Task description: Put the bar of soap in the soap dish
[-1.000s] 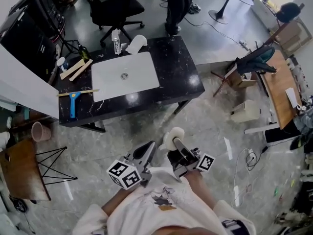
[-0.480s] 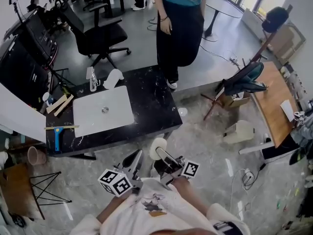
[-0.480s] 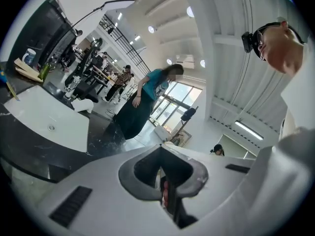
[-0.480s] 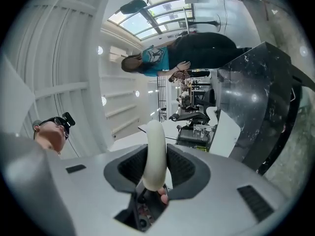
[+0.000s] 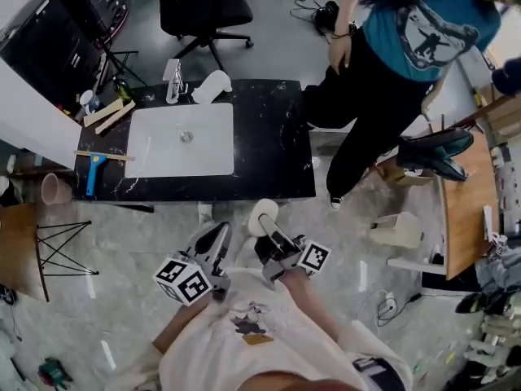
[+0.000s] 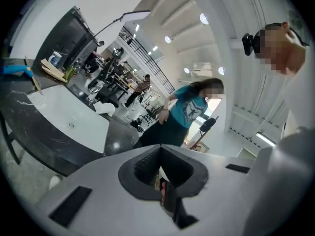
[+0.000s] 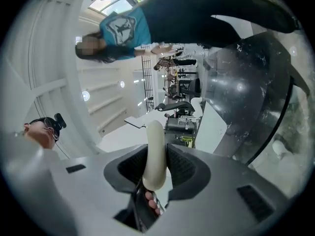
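Note:
A round cream bar of soap (image 5: 262,216) is pinched edge-on in my right gripper (image 5: 266,226), which is shut on it just short of the counter's near edge. In the right gripper view the soap (image 7: 154,154) stands up between the ribbed pads. My left gripper (image 5: 215,239) hangs beside it on the left, shut with nothing in it; its jaw tips meet in the left gripper view (image 6: 160,147). Ahead lies the black marble counter (image 5: 277,157) with a white sink basin (image 5: 183,141). I cannot pick out a soap dish for certain.
A faucet (image 5: 173,72) and a white curved object (image 5: 213,85) stand behind the basin. Wooden strips (image 5: 102,114) and a blue-handled tool (image 5: 94,173) lie at the counter's left end. A person in a teal shirt (image 5: 423,35) stands by its right end. An office chair (image 5: 207,10) is beyond.
Both grippers have come closer to the counter's near edge, the soap still in the right one. The person in the teal shirt has walked round to the counter's right end.

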### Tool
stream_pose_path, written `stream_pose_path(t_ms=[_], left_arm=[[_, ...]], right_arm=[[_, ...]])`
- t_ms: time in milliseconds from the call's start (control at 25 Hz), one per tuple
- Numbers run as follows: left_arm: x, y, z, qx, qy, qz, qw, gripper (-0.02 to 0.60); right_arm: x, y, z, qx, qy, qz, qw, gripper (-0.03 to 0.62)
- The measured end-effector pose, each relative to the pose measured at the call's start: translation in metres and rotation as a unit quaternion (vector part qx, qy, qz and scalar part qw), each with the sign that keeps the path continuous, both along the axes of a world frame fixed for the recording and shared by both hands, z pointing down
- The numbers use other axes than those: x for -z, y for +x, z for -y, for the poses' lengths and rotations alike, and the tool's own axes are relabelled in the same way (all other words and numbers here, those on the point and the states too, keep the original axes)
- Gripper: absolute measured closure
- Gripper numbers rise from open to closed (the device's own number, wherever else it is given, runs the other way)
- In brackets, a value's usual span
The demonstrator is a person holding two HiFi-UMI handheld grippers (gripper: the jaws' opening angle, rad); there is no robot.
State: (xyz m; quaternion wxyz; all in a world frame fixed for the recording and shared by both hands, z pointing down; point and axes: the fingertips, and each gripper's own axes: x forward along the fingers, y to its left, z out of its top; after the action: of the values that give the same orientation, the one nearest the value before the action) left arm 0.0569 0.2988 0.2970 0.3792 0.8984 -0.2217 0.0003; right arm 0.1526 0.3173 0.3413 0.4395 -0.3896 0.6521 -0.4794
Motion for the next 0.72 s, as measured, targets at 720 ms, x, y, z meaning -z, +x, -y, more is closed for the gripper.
stream_pose_path(t_ms=[720], left_arm=[[-0.006, -0.013, 0.173, -0.003, -0.029, -0.043, 0.9986, 0.575]], right_arm=[[-0.014, -0.013, 0.159, -0.027, -0.042, 0.007, 0.999, 0.474]])
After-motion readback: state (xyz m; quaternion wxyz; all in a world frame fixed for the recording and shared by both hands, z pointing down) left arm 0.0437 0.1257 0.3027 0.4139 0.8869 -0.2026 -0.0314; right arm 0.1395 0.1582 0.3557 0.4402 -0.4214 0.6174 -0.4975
